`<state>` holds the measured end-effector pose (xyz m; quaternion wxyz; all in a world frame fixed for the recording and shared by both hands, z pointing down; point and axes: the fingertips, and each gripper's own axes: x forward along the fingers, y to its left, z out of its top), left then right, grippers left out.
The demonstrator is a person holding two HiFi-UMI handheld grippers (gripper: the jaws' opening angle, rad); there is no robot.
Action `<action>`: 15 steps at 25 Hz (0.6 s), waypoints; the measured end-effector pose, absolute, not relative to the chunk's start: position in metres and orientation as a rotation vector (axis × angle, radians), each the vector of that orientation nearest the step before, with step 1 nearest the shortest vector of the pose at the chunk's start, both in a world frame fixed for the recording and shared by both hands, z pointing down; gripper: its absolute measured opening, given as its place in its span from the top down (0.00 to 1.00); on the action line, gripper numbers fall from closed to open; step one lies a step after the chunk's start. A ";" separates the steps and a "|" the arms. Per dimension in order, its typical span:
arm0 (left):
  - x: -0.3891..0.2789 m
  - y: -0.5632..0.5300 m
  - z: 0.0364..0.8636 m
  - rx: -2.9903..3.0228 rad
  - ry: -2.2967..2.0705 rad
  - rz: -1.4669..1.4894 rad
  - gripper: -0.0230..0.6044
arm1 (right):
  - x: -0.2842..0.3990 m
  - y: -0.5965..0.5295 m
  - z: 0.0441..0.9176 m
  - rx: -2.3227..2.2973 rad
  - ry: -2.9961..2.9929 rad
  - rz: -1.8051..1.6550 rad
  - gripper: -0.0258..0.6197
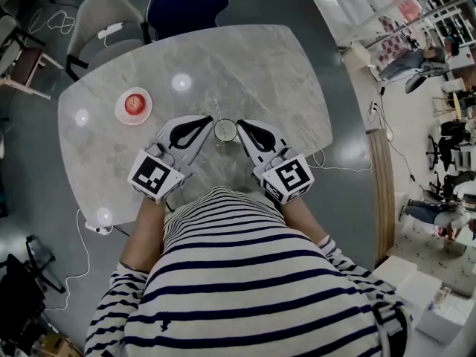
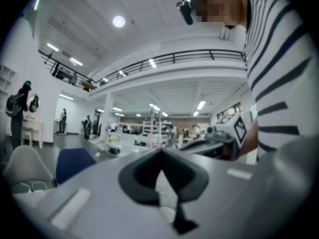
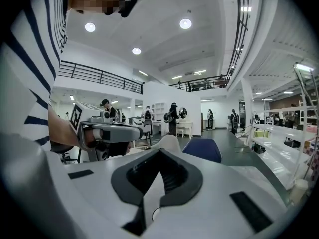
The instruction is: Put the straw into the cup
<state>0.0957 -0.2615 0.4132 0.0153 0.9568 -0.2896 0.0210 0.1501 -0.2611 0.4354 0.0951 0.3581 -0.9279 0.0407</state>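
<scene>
The left gripper (image 1: 207,120) and right gripper (image 1: 241,123) are flanking the small round pale-rimmed cup (image 1: 225,130) on the grey marble table (image 1: 282,73). Both pairs of jaws are sitting pressed together, pinching nothing.

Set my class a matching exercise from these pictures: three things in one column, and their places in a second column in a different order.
Things:
1. cup
2. red-and-white dish
3. blue chair

Places:
A. past the table's far edge
B. between the tips of the left hand-held gripper and the right hand-held gripper
C. on the table, left of both hand-held grippers

Pairs: 1-B, 2-C, 3-A
</scene>
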 end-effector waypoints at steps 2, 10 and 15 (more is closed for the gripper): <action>0.095 -0.262 0.414 2.974 -0.903 0.064 0.95 | 0.150 -0.262 0.437 1.061 -2.738 0.120 0.95; 0.096 -0.263 0.414 2.976 -0.897 0.075 0.95 | 0.148 -0.261 0.435 1.048 -2.736 0.105 0.95; 0.096 -0.263 0.414 2.978 -0.890 0.067 0.95 | 0.148 -0.262 0.435 1.045 -2.736 0.107 0.95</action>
